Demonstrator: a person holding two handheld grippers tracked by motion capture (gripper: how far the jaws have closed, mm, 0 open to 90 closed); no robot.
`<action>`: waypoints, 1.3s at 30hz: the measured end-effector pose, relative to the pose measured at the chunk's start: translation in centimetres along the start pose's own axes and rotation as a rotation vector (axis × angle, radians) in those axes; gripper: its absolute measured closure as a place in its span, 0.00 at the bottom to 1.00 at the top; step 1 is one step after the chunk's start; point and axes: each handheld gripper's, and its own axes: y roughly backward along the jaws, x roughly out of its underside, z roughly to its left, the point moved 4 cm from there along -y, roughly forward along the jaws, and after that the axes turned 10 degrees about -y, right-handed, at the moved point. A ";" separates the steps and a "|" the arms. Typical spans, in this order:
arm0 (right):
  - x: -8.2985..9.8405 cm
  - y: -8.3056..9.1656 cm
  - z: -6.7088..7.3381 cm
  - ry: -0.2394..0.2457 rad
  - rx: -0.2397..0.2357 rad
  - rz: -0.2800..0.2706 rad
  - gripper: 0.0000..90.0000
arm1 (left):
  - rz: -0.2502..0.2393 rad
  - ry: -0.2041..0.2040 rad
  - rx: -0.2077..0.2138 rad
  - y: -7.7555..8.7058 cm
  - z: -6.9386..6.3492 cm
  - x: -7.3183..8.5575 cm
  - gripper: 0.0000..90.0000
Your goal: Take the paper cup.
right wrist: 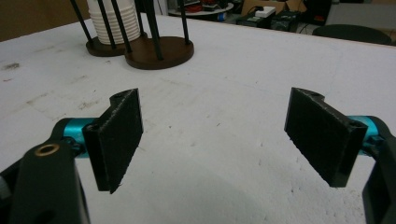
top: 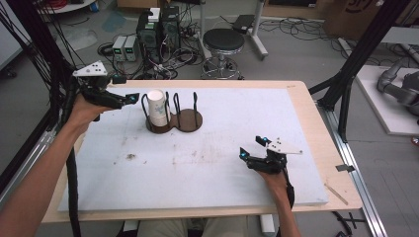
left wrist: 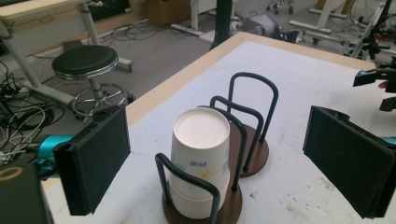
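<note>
High view shows the stack of white paper cups [top: 157, 107], upside down, standing in the left bay of the dark wire rack on its round brown wooden bases [top: 190, 120], near the far left part of the white foam-topped table [top: 207, 168]. Beside it, just to its left, hangs the left gripper [top: 129, 98], apart from the cups; in the left gripper view its jaws are spread wide with nothing between the pads, the cups [left wrist: 201, 161] sitting below and ahead of them. The right gripper [top: 252, 147] rests on the board well away at the near right, jaws likewise spread and empty. By my reading the placing of the cups is done; the second bay of the rack [left wrist: 254, 116] stands vacant, and what remains seems only to draw the left hand clear
</note>
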 end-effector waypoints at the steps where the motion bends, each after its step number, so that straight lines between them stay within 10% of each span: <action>1: 0.0 0.0 0.0 0.001 0.001 -0.001 0.22 | 0.009 -0.003 0.005 -0.2 0.1 -0.2 0.08; 39: 0.0 0.0 0.1 0.009 0.003 0.001 0.22 | 0.476 -0.256 0.266 -8.2 2.1 -2.6 0.11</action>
